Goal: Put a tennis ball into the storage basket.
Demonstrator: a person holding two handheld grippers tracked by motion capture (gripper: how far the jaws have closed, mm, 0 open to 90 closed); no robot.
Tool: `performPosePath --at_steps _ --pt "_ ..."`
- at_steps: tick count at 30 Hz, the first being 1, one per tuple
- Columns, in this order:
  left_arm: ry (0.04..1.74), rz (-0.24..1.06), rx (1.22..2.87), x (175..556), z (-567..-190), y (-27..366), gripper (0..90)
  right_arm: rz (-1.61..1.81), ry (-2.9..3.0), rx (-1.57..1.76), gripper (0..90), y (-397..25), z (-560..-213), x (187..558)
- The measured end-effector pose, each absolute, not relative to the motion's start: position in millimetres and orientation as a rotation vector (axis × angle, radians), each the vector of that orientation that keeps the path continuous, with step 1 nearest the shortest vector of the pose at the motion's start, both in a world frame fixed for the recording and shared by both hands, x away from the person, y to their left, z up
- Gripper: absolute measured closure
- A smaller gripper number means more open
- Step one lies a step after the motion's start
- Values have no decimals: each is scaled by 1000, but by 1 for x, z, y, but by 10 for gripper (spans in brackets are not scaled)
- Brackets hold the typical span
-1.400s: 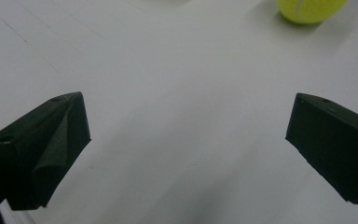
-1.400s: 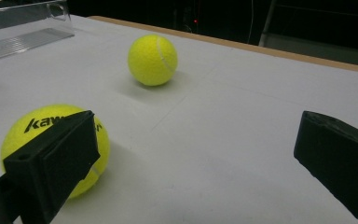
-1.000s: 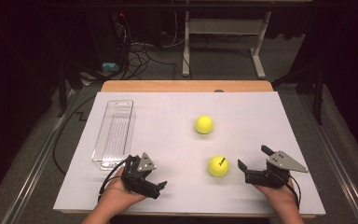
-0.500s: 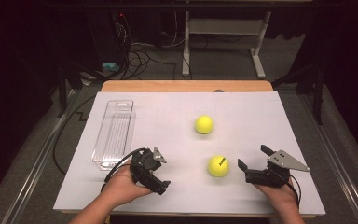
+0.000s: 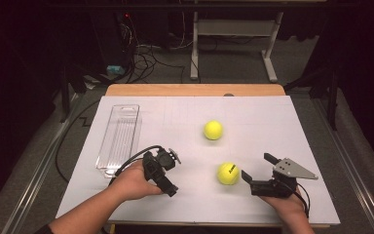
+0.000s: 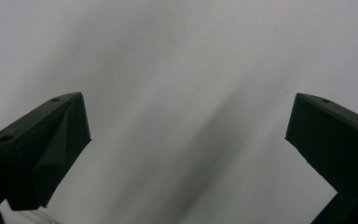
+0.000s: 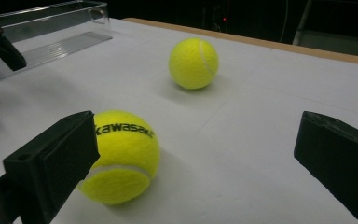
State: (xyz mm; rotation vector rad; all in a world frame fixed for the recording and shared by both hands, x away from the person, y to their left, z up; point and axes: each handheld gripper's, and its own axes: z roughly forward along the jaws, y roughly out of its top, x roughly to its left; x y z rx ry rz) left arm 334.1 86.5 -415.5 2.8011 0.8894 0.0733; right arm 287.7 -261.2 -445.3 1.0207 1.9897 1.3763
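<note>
Right tool (image 5: 256,170), jaws spread wide and empty, sits low on the white surface (image 5: 272,122) just right of the near tennis ball (image 5: 228,173), aimed at it, likely lined up so the ball can pass between the jaws. Left tool (image 5: 168,180), also wide and empty, tilts down at bare surface near the clear tray (image 5: 118,139), apparently parked out of the way. Far tennis ball (image 5: 213,130) lies well apart, mid-surface.
</note>
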Motion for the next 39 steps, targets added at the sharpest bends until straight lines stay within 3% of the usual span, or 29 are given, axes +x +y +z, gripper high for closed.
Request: performPosePath --at_steps 20,34,39 --pt "870 -22 2853 339 -406 79 6 1233 2253 994 1 -211 -463 300" --pt "880 -24 2830 346 -388 82 6 1171 2340 998 245 -205 -471 304" --pt "869 -24 2833 346 -384 80 6 1173 2342 997 266 -205 -470 304"
